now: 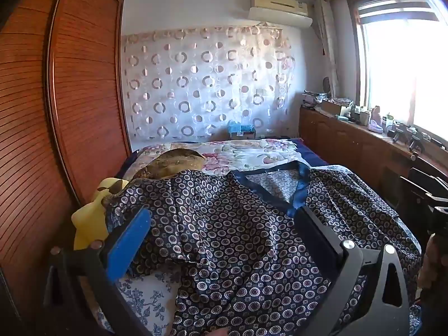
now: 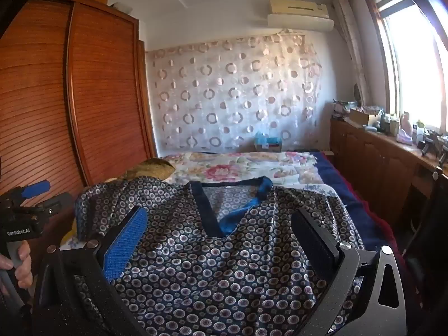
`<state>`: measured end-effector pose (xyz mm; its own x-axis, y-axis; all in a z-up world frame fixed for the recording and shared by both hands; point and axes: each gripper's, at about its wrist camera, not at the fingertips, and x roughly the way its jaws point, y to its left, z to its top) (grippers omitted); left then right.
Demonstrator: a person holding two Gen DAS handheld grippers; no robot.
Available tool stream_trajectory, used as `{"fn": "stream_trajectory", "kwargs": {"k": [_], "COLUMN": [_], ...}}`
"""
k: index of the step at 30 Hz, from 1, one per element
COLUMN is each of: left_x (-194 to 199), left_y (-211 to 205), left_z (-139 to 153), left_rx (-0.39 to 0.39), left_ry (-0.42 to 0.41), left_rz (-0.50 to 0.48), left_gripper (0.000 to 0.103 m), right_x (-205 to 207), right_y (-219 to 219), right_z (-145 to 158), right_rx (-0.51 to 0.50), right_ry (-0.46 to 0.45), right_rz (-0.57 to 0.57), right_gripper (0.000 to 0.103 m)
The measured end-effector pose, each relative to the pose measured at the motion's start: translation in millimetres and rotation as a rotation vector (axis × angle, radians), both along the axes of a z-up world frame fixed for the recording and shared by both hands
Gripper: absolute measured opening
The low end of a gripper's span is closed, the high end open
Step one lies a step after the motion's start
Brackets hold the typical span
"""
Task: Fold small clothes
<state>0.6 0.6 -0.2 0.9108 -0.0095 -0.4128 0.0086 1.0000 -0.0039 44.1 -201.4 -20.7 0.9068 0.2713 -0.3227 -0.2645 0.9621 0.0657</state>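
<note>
Patterned navy top (image 2: 212, 266) spread rumpled on bed (image 2: 330, 179), V-neck far side, L gripper (image 1: 224, 240) jaws spread wide, R gripper (image 2: 221, 246) likewise, both above cloth, nothing pinched

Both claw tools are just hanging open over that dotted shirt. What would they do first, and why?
Probably lower the left gripper and right gripper, jaws wide and empty, to smooth the navy circle-patterned V-neck top: it lies rumpled and unfolded on the floral bedspread.
</note>
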Motion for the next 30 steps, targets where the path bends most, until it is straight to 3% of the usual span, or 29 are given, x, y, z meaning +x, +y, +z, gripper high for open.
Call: {"fn": "stream_trajectory", "kwargs": {"k": [30], "left_x": [-7], "left_y": [1], "left_z": [10], "left_rx": [0.011], "left_ry": [-0.024], "left_rz": [0.001], "left_gripper": [0.103], "right_x": [-4], "right_y": [0], "right_z": [3], "right_rx": [0.003], "right_ry": [0.007], "right_rz": [0.002], "right_gripper": [0.103]}}
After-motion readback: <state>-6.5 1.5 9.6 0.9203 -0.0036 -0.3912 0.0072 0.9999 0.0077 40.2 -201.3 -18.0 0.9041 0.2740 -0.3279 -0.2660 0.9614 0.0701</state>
